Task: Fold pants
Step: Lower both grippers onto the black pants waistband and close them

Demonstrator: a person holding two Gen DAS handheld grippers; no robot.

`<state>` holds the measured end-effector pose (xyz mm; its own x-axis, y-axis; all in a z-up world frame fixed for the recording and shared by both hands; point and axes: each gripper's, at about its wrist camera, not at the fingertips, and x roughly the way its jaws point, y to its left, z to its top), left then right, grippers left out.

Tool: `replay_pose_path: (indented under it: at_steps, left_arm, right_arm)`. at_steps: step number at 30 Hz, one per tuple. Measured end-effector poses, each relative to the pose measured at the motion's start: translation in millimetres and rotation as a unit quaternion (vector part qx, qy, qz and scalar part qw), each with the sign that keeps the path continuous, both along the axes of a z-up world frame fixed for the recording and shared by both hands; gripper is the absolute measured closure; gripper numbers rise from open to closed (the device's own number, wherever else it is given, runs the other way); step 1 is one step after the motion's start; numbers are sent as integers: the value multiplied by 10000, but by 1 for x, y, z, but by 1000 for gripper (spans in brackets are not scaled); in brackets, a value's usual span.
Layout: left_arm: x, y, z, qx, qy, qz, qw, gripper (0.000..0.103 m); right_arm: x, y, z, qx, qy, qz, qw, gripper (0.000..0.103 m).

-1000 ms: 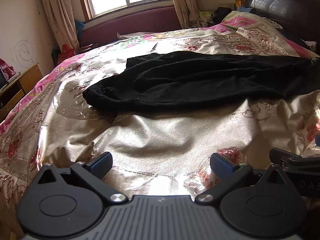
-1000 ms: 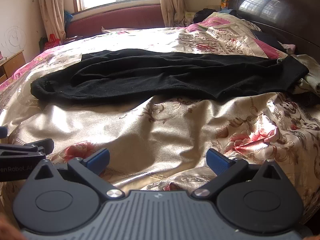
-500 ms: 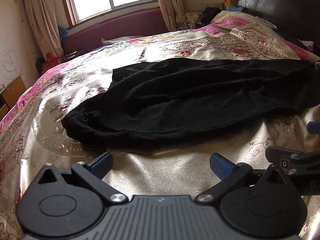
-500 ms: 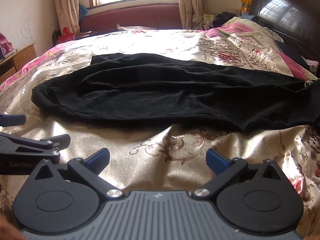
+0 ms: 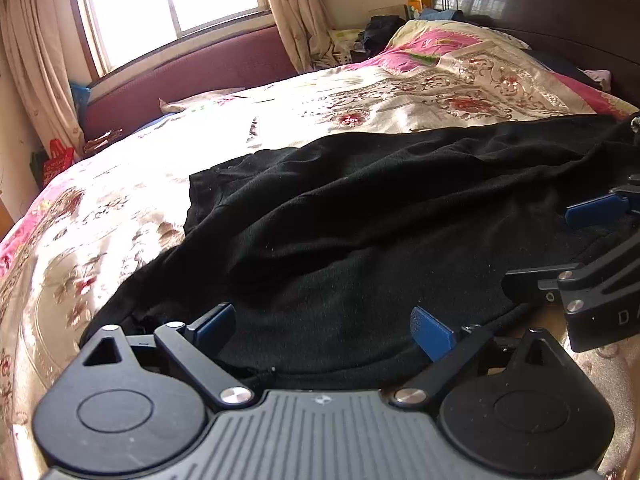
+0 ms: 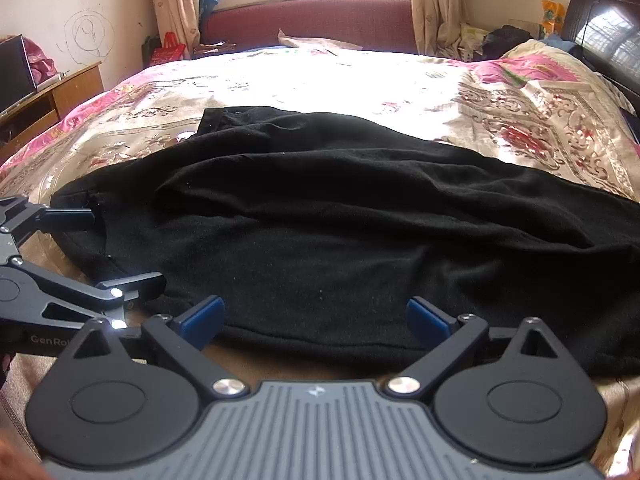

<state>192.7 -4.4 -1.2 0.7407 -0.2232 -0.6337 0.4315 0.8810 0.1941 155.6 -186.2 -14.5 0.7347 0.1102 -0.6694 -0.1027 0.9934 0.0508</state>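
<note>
Black pants point(image 5: 360, 216) lie spread across the bed, waist end at the left, legs running off to the right; they also fill the right wrist view point(image 6: 340, 216). My left gripper point(image 5: 324, 330) is open, its blue pads over the near hem at the waist end. My right gripper point(image 6: 316, 318) is open, its pads at the pants' near edge, a little further right. Each gripper shows in the other's view: the right gripper point(image 5: 576, 260) at the right edge, the left gripper point(image 6: 116, 252) at the left edge. Neither holds cloth.
The bed carries a shiny gold and pink floral cover point(image 6: 540, 120). A dark headboard point(image 5: 540, 4) stands at the right, a maroon bench point(image 6: 312, 20) under the window at the back. A wooden cabinet point(image 6: 60, 92) stands at the left.
Both grippers have moved forward and down from the bed's near edge to the pants' near hem. Both stayed open. The pants have not moved.
</note>
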Motion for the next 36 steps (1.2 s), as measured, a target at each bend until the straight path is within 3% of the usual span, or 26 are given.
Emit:
replay_pose_path:
  at_steps: [10,12,14,22,28,33,36]
  left_arm:
    - [105,4,28,187,-53,-307,9993,4]
    - [132,6,29,280,89,-309,9991,16]
    - [157,7,28,353,214,-284,9987,18]
    - [240,19,22,573,377,-368,9970,19]
    - [287,33,10,472,798,-591,9939,19]
    - [313,41,-2,210,1244,-712,9895,19]
    - [323,40,-13,245,1432,-805,9861,19]
  right_arm:
    - [101,-7,22,-366,57,872,9955,11]
    - [126,-8,29,-437,30,1084,9931,11]
    - [150,-8,32,-494,61,1267,9907,11]
    - [239,-8,35,-1016,254,1649,9807,12]
    - [297,-9,29,-985,586,1886,9754,14]
    - [325,-4,18,-998,808,2179,9675,14]
    - [341,-5,4,-935,1026,2307,9631,14]
